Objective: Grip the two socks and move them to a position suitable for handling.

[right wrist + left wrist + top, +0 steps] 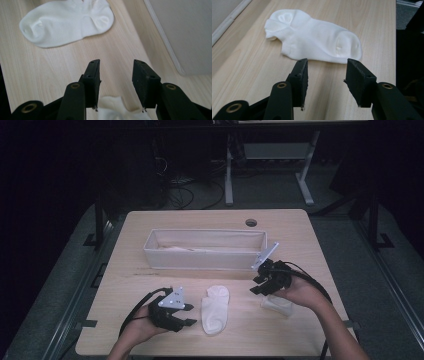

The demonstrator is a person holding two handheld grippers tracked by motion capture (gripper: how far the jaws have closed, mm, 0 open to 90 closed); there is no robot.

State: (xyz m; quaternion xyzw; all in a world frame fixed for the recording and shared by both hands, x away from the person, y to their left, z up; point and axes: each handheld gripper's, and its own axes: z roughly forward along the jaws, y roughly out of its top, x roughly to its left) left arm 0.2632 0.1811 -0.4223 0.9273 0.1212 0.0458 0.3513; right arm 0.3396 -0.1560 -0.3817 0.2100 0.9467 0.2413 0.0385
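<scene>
A white sock (215,308) lies flat on the wooden table (300,235), toward the near edge and roughly midway between the person's two hands. Nothing touches it.

The left gripper (187,314) sits just to the sock's left, low over the table, its jaws pointing toward the sock. In the left gripper view the sock (312,37) lies just beyond the jaw tips, stretched crosswise, with bare wood showing between the pads (303,75) and the cloth. The jaws stand apart, about halfway spread, with nothing between them.

The right gripper (256,286) is off to the sock's right and a bit farther back, raised and tilted down. Its jaws are likewise parted and hold nothing. In the right gripper view the sock (67,22) lies well ahead of the tips, up at the far left, clearly apart from them.

A second sock (276,304), bunched up, lies on the table under the right hand (300,292), just beside the gripper. In the right gripper view a crumpled edge of it (117,110) shows low between the jaws, below the pads; it lies on the table rather than being pinched.

Behind both socks a long white fabric bin (205,249) stands across the middle of the table, with something pale lying inside. Its wall (185,32) fills the upper right of the right gripper view, near that gripper.
</scene>
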